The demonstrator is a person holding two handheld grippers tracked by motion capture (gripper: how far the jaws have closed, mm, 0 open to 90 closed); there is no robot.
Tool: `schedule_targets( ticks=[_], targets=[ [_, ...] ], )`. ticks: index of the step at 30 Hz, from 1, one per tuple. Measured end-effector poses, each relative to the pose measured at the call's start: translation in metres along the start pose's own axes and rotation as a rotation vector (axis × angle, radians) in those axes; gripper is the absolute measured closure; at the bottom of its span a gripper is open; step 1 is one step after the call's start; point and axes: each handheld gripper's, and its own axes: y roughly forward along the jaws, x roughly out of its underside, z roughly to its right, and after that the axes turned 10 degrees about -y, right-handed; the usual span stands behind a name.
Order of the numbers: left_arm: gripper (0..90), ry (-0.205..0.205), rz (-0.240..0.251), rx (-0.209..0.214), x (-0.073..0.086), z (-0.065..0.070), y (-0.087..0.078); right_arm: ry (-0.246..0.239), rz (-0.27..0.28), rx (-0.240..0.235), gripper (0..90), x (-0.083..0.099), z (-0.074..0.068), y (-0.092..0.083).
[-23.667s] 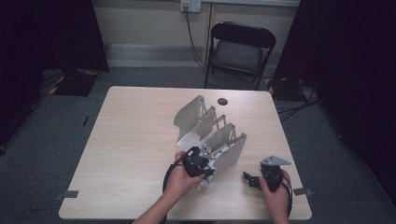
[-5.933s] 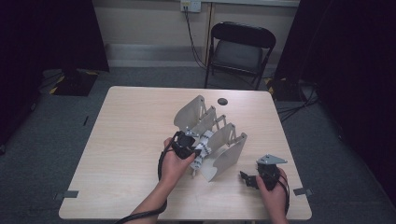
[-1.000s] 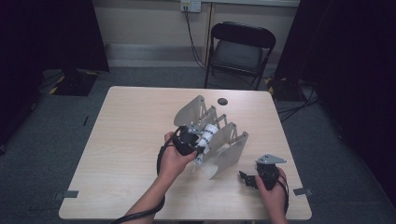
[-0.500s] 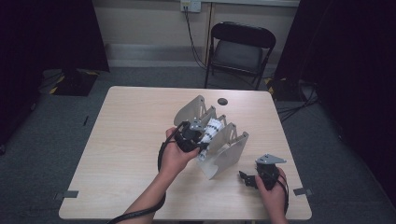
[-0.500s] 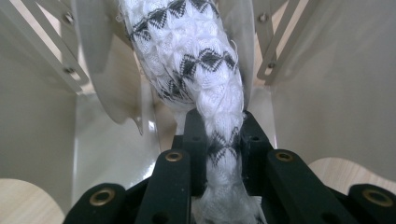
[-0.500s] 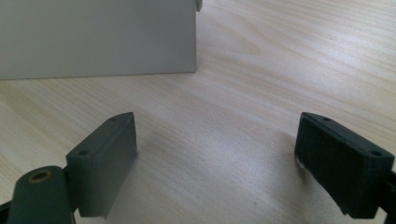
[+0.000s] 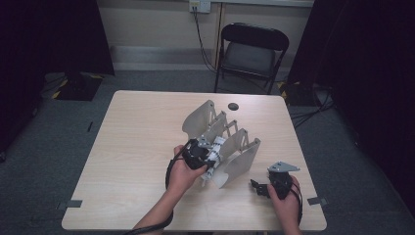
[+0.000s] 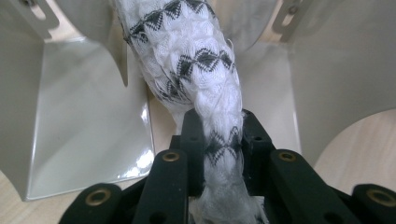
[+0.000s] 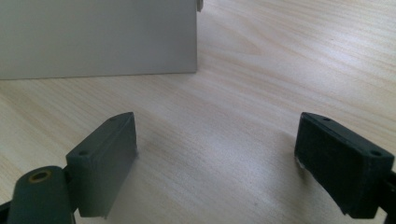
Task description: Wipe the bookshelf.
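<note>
Lowered my left gripper (image 8: 218,140) toward frame centre, pinching white black-patterned rolled cloth (image 8: 196,70) over grey slotted metal rack (image 7: 243,159); right gripper (image 9: 217,163) spread.

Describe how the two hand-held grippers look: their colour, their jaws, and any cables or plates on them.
Both are black. The left gripper has two narrow black fingers on bars with brass-coloured rivets. The right gripper has blocky dark pads with small screw holes. In the high view it carries a grey three-cornered plate, and a black cable loops from the left one. Both forearms are bare.
</note>
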Motion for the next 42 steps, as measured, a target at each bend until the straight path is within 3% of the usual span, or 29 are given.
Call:
schedule_targets(
  ticks=[6, 12, 18, 21, 24, 25, 27, 35, 42],
  targets=[
    [69.4, -0.009, -0.023, -0.033, 0.010, -0.011, 0.010, 0.000, 0.000, 0.000, 12.3, 0.000, 0.000, 0.000],
    [60.8, -0.011, -0.009, -0.092, 0.013, -0.023, 0.005, 0.000, 0.000, 0.000, 12.3, 0.000, 0.000, 0.000],
    [51.3, -0.029, 0.025, -0.072, 0.012, -0.020, 0.007, 0.000, 0.000, 0.000, 12.3, 0.000, 0.000, 0.000],
    [49.3, -0.018, 0.016, -0.080, 0.011, -0.020, 0.015, 0.000, 0.000, 0.000, 12.3, 0.000, 0.000, 0.000],
    [61.3, -0.029, -0.003, -0.074, 0.012, -0.020, 0.021, 0.000, 0.000, 0.000, 12.4, 0.000, 0.000, 0.000],
    [71.2, -0.038, -0.012, -0.070, 0.011, -0.019, 0.021, 0.000, 0.000, 0.000, 12.3, 0.000, 0.000, 0.000],
    [77.3, -0.048, -0.024, -0.068, 0.008, -0.018, 0.018, 0.000, 0.000, 0.000, 12.3, 0.000, 0.000, 0.000],
    [78.9, 0.053, 0.055, -0.030, -0.024, -0.001, -0.020, 0.000, 0.000, 0.000, 12.3, 0.000, 0.000, 0.000],
    [78.9, 0.107, 0.122, -0.027, -0.055, 0.013, -0.049, -0.001, 0.000, 0.000, 12.4, 0.000, 0.000, 0.000]
  ],
)
